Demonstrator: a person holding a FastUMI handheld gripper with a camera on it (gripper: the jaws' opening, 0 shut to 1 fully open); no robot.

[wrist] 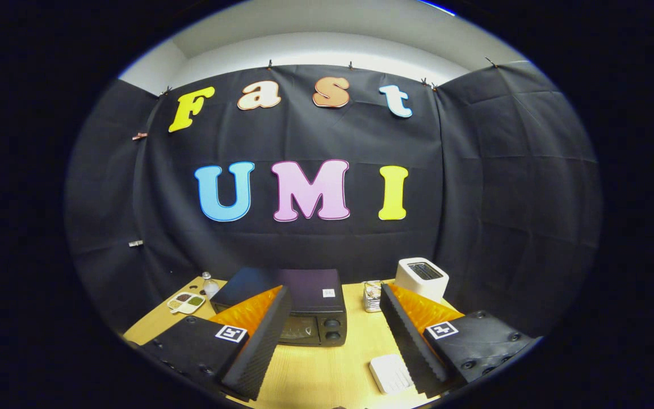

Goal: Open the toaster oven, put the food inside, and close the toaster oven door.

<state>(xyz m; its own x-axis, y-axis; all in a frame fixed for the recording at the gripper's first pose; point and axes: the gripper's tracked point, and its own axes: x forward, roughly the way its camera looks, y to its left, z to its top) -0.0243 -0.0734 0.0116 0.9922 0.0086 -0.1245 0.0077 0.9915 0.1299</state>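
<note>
Claw (327, 352) wide open and holding nothing, raised above the surface (327, 372) and facing the shut toaster oven (298, 309).

We hold the claw high and spread, which keeps the oven squarely ahead at 12 o'clock between the fingers, its door (300, 329) closed and its two knobs (331, 329) toward us. A small white pad-like thing (390, 373) lies by the finger at about 4 o'clock; whether it is the food we cannot tell. A glass jar (372, 296) sits at 1 o'clock, a white toaster (422, 277) beyond it at 2, a divided dish (186, 303) and bottle (209, 284) at 10. A shut door fits either end of the job.
</note>
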